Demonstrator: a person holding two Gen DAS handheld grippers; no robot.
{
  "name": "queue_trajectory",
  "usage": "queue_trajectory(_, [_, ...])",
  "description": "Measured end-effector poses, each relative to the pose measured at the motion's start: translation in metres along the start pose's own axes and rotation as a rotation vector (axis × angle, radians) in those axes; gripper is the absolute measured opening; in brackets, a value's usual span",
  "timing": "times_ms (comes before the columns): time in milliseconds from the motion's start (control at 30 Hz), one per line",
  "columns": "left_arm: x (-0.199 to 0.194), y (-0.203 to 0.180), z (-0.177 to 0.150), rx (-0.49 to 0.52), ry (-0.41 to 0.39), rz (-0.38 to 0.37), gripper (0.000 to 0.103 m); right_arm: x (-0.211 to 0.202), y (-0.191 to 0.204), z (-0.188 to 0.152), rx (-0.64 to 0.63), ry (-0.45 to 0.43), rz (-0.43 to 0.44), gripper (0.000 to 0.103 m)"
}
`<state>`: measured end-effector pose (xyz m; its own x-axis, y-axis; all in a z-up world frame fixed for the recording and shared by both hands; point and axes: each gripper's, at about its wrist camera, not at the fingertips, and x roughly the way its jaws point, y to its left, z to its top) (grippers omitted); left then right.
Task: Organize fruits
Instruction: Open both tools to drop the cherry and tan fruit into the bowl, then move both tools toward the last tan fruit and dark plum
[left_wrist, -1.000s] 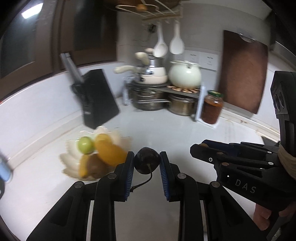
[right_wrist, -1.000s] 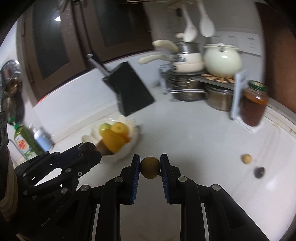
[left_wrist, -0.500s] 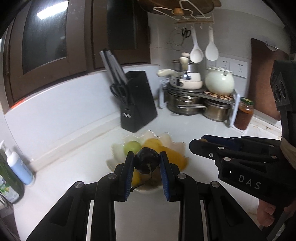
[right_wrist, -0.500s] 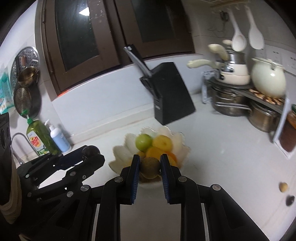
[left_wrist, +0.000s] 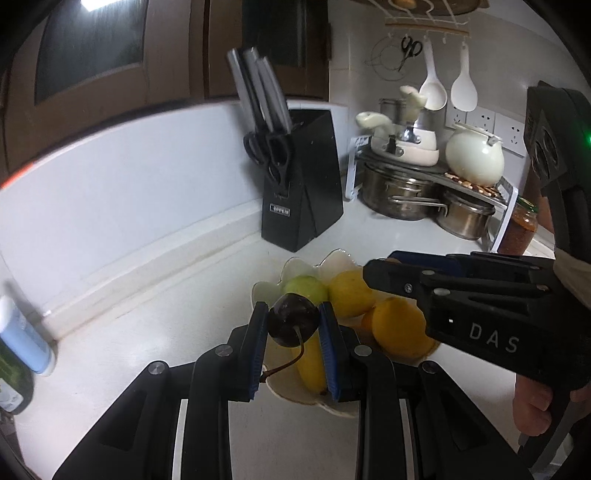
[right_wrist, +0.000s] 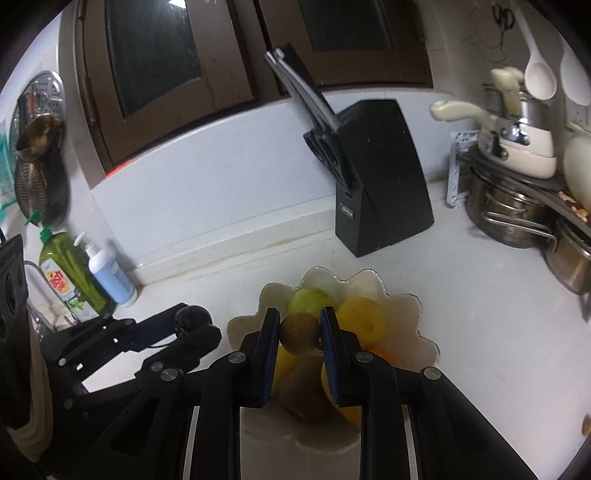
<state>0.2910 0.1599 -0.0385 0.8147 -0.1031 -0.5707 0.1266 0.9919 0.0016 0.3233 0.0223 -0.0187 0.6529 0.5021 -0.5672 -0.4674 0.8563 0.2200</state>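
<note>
While you are holding a dark stemmed fruit (left_wrist: 293, 324) clenched in the left hand-held gripper (left_wrist: 293, 332) and a brown round fruit (right_wrist: 299, 333) clenched in the right hand-held gripper (right_wrist: 299, 341), both are hanging over the fruit bowl (right_wrist: 413, 325) on the worktop (right_wrist: 491, 332). The bowl is lying directly below and ahead of both. The right one is sitting nearer its middle, the left toward its near-left rim, stem trailing downward.
</note>
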Motion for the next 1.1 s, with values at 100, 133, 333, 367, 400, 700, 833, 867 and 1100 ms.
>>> queue_trajectory(100, [0.017,0.003,0.0,-0.005,0.023,-0.024,0.028,0.016,-0.004,0.005,0.006,0.025,0.004,0.024])
queue_trajectory(133, [0.021,0.002,0.0,0.0,0.031,-0.028,0.028,0.018,-0.005,0.006,0.008,0.029,0.005,0.024])
queue_trajectory(333, [0.046,0.0,-0.002,0.006,0.092,-0.045,0.028,0.039,-0.01,0.009,0.014,0.082,0.012,0.024])
queue_trajectory(367, [0.048,0.0,-0.002,0.005,0.099,-0.046,0.028,0.041,-0.011,0.009,0.014,0.087,0.011,0.024])
queue_trajectory(400, [0.051,0.0,-0.002,0.003,0.108,-0.048,0.028,0.042,-0.011,0.008,0.015,0.09,0.011,0.024])
queue_trajectory(700, [0.053,-0.004,-0.006,-0.013,0.121,-0.039,0.045,0.041,-0.021,0.005,0.042,0.096,-0.031,0.043])
queue_trajectory(833, [0.034,-0.011,-0.007,-0.004,0.081,-0.016,0.049,0.019,-0.025,0.0,0.054,0.045,-0.092,0.043])
queue_trajectory(867, [0.028,-0.014,-0.007,0.004,0.065,-0.005,0.051,0.013,-0.026,-0.002,0.053,0.035,-0.108,0.043])
queue_trajectory(1100, [-0.022,-0.044,-0.004,0.042,-0.06,0.04,0.063,-0.045,-0.037,-0.016,0.078,-0.085,-0.238,0.059])
